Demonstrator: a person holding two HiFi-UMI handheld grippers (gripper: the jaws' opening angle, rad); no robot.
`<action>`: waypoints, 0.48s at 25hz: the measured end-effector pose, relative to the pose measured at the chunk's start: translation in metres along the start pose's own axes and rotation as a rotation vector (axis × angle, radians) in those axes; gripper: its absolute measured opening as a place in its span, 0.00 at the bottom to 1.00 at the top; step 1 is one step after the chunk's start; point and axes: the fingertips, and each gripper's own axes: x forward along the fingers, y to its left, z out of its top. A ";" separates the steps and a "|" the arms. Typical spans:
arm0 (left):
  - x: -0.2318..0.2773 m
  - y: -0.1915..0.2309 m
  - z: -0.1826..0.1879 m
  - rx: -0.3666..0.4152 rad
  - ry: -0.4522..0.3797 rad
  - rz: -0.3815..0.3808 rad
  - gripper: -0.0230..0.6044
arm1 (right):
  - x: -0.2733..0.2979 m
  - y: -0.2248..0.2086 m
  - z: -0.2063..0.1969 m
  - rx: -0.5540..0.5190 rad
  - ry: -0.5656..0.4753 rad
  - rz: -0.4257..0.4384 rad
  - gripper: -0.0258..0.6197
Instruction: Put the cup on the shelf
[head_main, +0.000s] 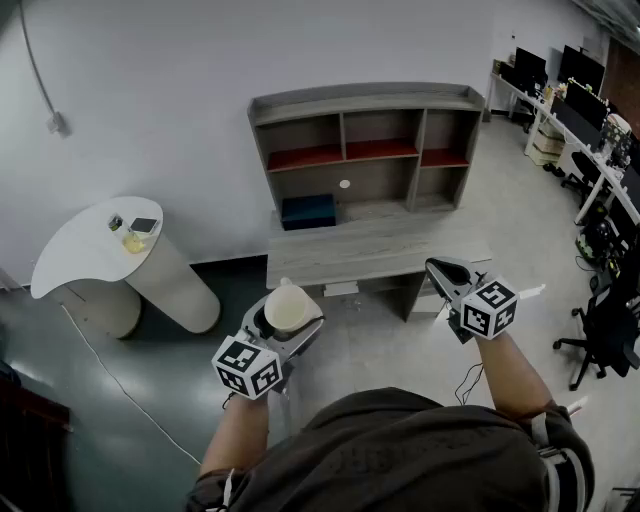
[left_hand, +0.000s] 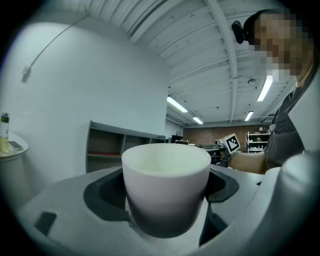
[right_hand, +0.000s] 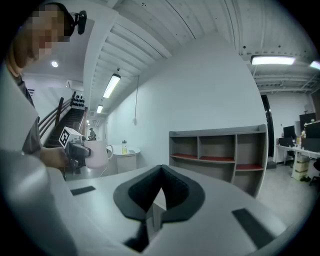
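Observation:
A white cup (head_main: 288, 308) stands upright between the jaws of my left gripper (head_main: 283, 322), which is shut on it; the cup (left_hand: 166, 187) fills the left gripper view. From the right gripper view the cup (right_hand: 98, 152) shows at the left with its handle on the side. My right gripper (head_main: 447, 272) is shut with nothing in it, its pads meeting at the tips (right_hand: 161, 172). The grey shelf unit (head_main: 366, 150) with red-lined compartments stands on a desk ahead, against the white wall, also visible as the shelf (right_hand: 217, 155).
A dark blue box (head_main: 308, 211) sits on the desk (head_main: 370, 250) under the shelf. A white rounded table (head_main: 95, 250) with small items stands at the left. Office chairs and desks (head_main: 600, 200) line the right side. A cable (head_main: 100, 370) runs across the floor.

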 end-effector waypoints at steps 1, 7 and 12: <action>0.002 0.000 0.001 0.000 -0.001 -0.001 0.74 | 0.001 -0.001 0.001 -0.001 0.001 0.001 0.02; 0.009 0.001 0.000 -0.002 -0.001 -0.001 0.74 | 0.005 -0.007 0.001 -0.005 0.005 0.005 0.02; 0.016 0.003 0.002 -0.001 0.000 0.003 0.74 | 0.008 -0.014 0.003 0.009 0.007 0.012 0.02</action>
